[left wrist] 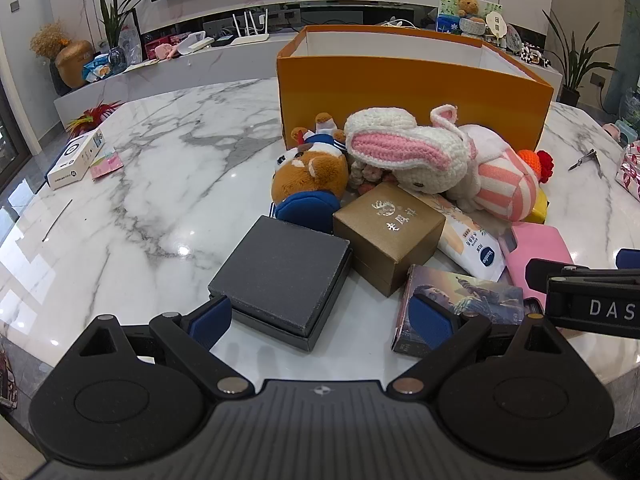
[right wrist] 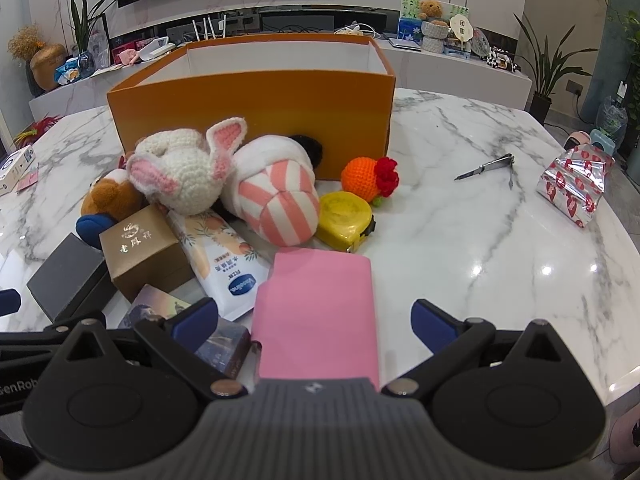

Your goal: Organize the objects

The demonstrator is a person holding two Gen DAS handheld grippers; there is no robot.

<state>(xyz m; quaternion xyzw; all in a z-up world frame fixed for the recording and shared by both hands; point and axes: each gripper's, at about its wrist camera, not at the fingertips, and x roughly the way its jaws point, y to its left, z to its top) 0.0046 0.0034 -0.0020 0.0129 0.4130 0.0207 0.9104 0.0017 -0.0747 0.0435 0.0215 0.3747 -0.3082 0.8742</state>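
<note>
An open orange box (left wrist: pixel 412 92) stands at the back of the marble table; it also shows in the right wrist view (right wrist: pixel 256 116). In front of it lies a pile: a crochet rabbit (left wrist: pixel 404 148), a brown plush (left wrist: pixel 310 172), a striped plush (right wrist: pixel 280 204), a gold box (left wrist: pixel 390 228), a dark grey box (left wrist: pixel 282 276), a wipes pack (right wrist: pixel 220 256), a picture box (left wrist: pixel 460 300), a pink case (right wrist: pixel 318 312), a yellow tape measure (right wrist: pixel 346 216) and an orange crochet toy (right wrist: pixel 370 176). My left gripper (left wrist: pixel 322 320) is open, with the grey box's near edge between its fingers. My right gripper (right wrist: pixel 316 322) is open around the pink case.
A white carton (left wrist: pixel 76 158) and pink card lie at the table's left. Nail clippers (right wrist: pixel 488 168) and a red-patterned foil bag (right wrist: pixel 574 184) lie at the right. A TV cabinet with plants and clutter runs behind the table.
</note>
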